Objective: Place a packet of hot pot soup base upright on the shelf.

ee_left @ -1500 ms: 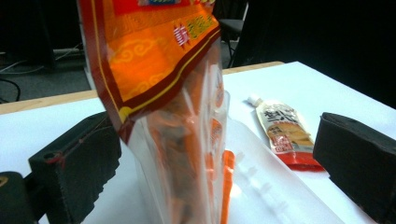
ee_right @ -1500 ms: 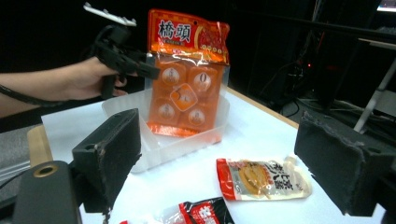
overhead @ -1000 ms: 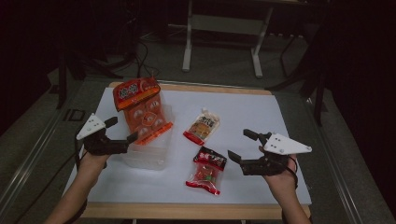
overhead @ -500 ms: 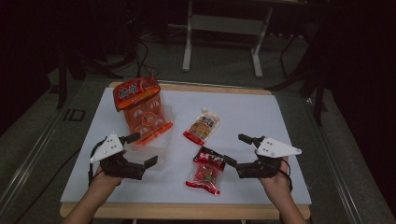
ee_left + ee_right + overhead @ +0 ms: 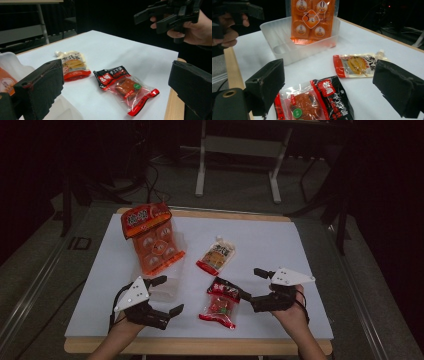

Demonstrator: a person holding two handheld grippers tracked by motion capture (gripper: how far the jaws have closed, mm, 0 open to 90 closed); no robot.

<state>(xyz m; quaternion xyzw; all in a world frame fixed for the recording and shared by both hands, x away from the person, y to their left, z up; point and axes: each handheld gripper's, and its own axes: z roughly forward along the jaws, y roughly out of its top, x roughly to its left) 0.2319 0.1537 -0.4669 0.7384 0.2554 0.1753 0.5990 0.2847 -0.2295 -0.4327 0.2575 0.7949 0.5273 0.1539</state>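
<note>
The right gripper [image 5: 247, 287] hangs with jaws spread wide, just opened further and gripping nothing, over the crinkly red-and-black plastic snack packet [image 5: 220, 302] lying flat on the white table [image 5: 300, 250]; closing on its slippery edge risks sliding it away; the left gripper [image 5: 167, 295] stands spread and empty too.

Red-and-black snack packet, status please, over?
Both grippers open: right gripper over the red-and-black snack packet, untouched; left gripper empty near the clear tub. Nothing in the way.
</note>
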